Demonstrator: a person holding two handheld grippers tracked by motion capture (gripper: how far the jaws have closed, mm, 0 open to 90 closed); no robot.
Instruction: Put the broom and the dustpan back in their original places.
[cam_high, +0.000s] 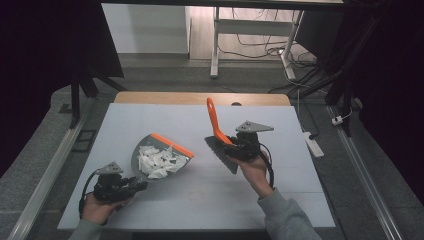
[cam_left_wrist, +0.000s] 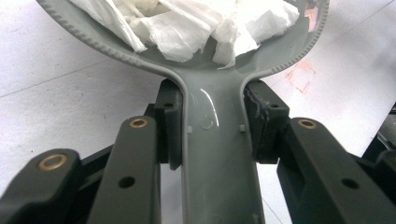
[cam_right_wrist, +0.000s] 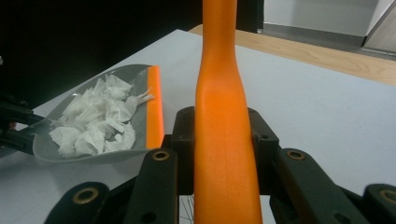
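A grey dustpan (cam_high: 159, 159) with an orange lip lies on the white table, filled with torn white paper scraps (cam_high: 156, 161). My left gripper (cam_high: 140, 185) is shut on the dustpan's grey handle (cam_left_wrist: 215, 154), which its two pads clamp from both sides; the scraps (cam_left_wrist: 187, 23) lie just beyond. My right gripper (cam_high: 236, 149) is shut on the orange handle (cam_right_wrist: 224, 140) of a hand brush (cam_high: 219, 139). The brush's dark bristles (cam_high: 222, 155) hang a little right of the dustpan (cam_right_wrist: 93, 135), the handle pointing away from me.
The white table (cam_high: 280, 175) has a wooden strip along its far edge. Beyond it stand desk legs and cables on the floor. A power strip (cam_high: 313, 142) lies on the floor to the right.
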